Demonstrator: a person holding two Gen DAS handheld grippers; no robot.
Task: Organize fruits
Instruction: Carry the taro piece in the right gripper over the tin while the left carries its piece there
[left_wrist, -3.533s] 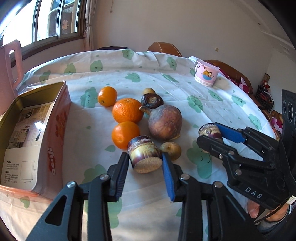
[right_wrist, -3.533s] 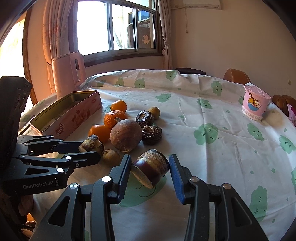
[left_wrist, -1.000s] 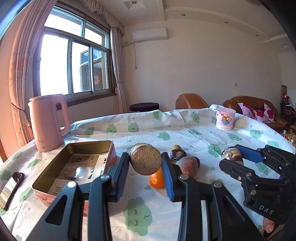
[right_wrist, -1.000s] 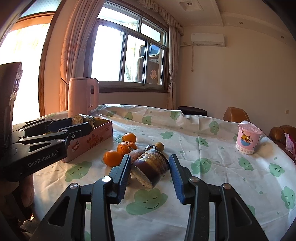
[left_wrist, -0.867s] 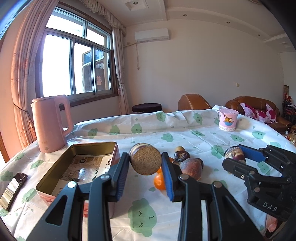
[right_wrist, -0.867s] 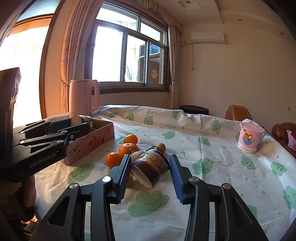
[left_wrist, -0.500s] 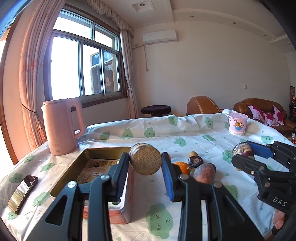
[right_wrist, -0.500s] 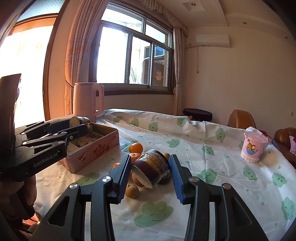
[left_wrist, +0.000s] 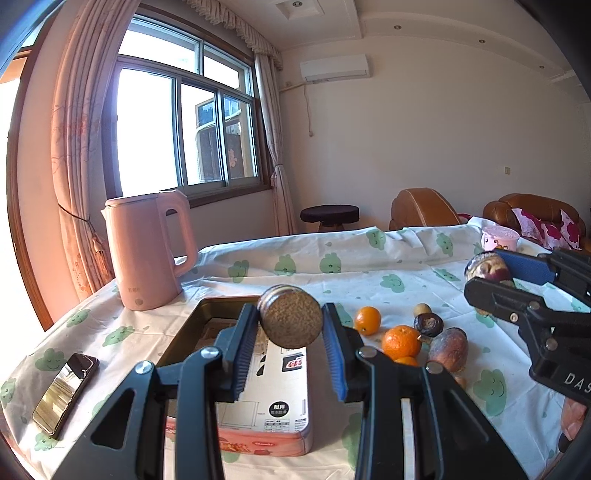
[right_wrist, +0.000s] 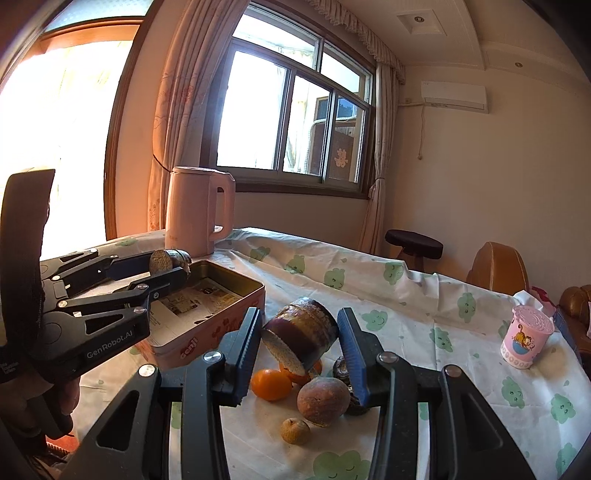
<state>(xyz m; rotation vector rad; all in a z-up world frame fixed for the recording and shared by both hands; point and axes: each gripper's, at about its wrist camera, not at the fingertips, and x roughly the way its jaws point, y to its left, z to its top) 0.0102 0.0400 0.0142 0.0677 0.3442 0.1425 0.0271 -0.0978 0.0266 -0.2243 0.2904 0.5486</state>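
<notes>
The fruits: one sugarcane piece (left_wrist: 290, 320) gripped by the left gripper (left_wrist: 290, 334) hangs over the tin (left_wrist: 184, 334) near the bench's left edge, ready for lowering and release, while the right gripper (right_wrist: 300, 350) clamps another cane piece (right_wrist: 301, 338) above the oranges (right_wrist: 270, 384).

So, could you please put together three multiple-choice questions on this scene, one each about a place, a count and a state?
1. Where does the pink kettle stand?
A. On the table beyond the tin box
B. Inside the tin box
C. On the stool

2. How many cut sugarcane pieces are held in all?
A. None
B. One
C. Two

3. What state is the right gripper in?
A. Open and free of any load
B. Shut on a sugarcane piece
C. Lying on the table

Answers:
1. A, it stands on the tablecloth past the box's far end.
2. C, the left gripper clamps a cane piece and the right clamps another.
3. B, its jaws press both sides of the piece, lifted above the oranges.
</notes>
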